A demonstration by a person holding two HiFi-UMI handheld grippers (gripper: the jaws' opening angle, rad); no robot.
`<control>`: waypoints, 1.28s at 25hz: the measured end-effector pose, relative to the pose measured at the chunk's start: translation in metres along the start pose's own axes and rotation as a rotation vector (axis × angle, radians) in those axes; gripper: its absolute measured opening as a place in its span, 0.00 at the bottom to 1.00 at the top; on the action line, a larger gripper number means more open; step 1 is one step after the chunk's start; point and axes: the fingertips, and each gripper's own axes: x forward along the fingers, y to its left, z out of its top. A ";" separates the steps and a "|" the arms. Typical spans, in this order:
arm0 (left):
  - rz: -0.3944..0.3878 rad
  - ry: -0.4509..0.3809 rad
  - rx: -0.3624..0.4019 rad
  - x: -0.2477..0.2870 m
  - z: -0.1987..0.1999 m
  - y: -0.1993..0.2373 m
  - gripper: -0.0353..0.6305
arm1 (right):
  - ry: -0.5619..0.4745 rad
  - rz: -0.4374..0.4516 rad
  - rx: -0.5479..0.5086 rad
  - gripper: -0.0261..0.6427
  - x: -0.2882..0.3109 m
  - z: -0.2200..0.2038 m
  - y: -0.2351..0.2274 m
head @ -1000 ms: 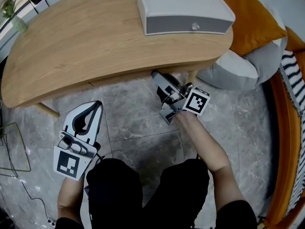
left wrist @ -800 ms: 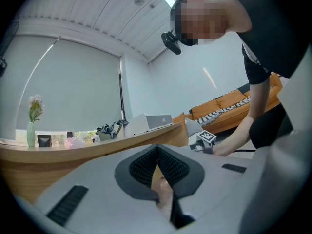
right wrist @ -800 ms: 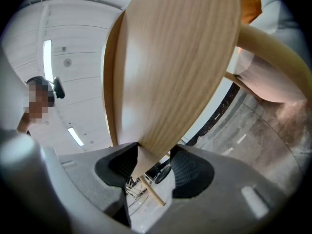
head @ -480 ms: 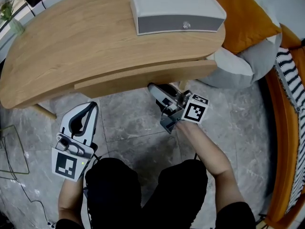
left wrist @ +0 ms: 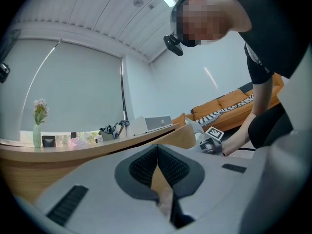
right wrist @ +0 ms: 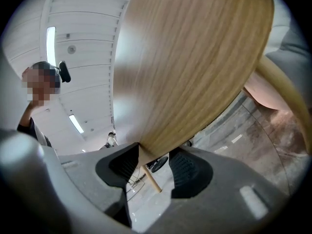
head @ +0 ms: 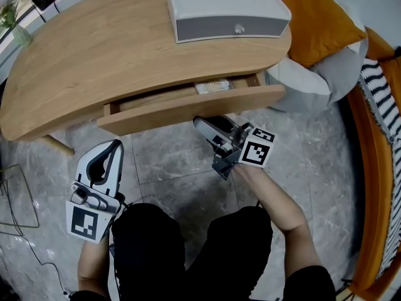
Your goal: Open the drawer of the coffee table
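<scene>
now drawer (head: 188, 108) edge sits inside right gripper (head: 203, 125) (jaws just been closing)

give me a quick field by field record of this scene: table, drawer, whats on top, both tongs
table: curved wooden coffee table on a grey tiled floor
drawer: drawer partly pulled out, a pale flat item inside
on top: grey and white box
left: left tongs shut, empty, over the floor, apart from the table
right: right tongs jaws apart, just been closing a little; drawer front's lower edge at their tips, no clamp visible
beside table: orange cushion, grey cushion
</scene>
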 end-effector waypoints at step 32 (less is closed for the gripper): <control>0.076 0.076 -0.023 -0.039 -0.003 -0.001 0.06 | 0.113 0.046 -0.146 0.30 -0.038 -0.038 0.041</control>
